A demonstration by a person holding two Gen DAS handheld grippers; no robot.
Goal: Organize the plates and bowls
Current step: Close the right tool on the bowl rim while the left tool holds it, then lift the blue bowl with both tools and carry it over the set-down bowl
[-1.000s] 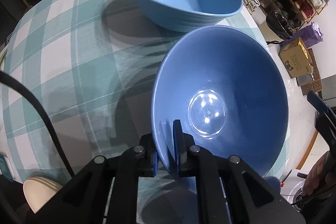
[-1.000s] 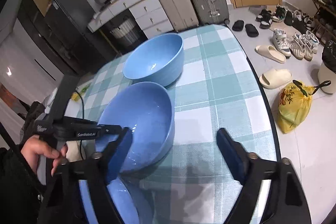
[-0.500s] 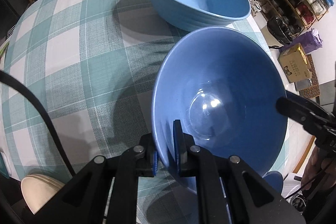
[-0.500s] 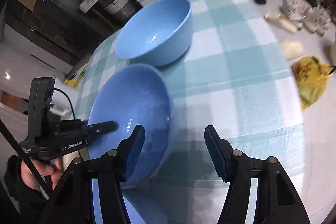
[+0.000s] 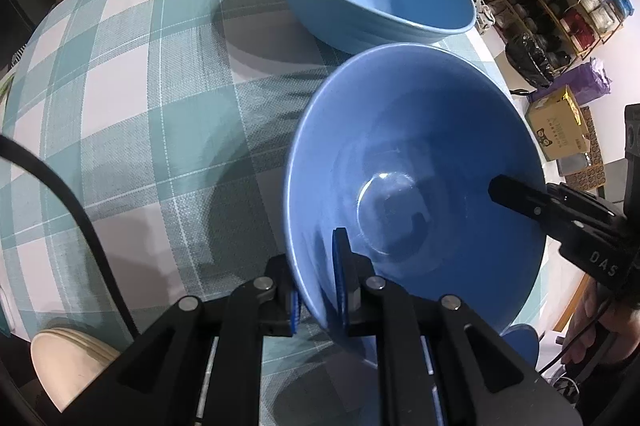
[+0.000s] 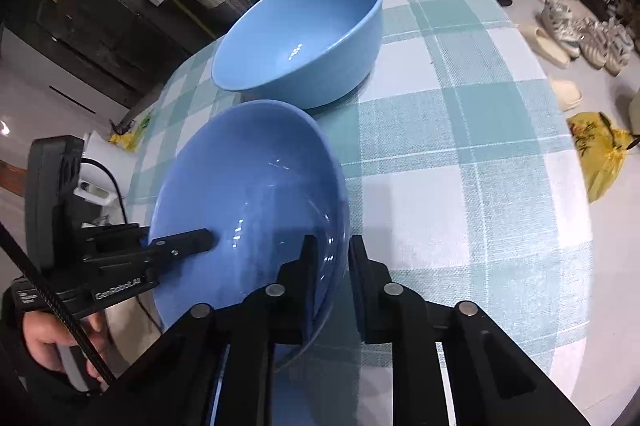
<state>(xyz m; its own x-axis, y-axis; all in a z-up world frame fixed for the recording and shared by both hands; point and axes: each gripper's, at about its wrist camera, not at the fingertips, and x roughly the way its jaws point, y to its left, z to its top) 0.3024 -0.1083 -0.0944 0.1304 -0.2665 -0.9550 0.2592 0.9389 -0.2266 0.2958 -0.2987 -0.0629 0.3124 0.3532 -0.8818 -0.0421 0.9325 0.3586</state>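
right gripper [image 6: 330, 262]: jaws just closed, clamping near bowl [image 6: 256, 186] rim at 5 o'clock | left gripper [image 6: 200, 241]: on same bowl's rim at 8 o'clock | far bowl [image 6: 304, 38]: 12 o'clock, on table [image 6: 480, 154]

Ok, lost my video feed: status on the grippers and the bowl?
Left gripper shut on near blue bowl rim. Right gripper just closed on the opposite rim. Bigger light-blue bowl sits just beyond on the checked tablecloth.

Blue bowls [image 5: 416, 162], teal-white checked tablecloth [image 5: 132, 98], seemingly cream plate [image 5: 68, 362]
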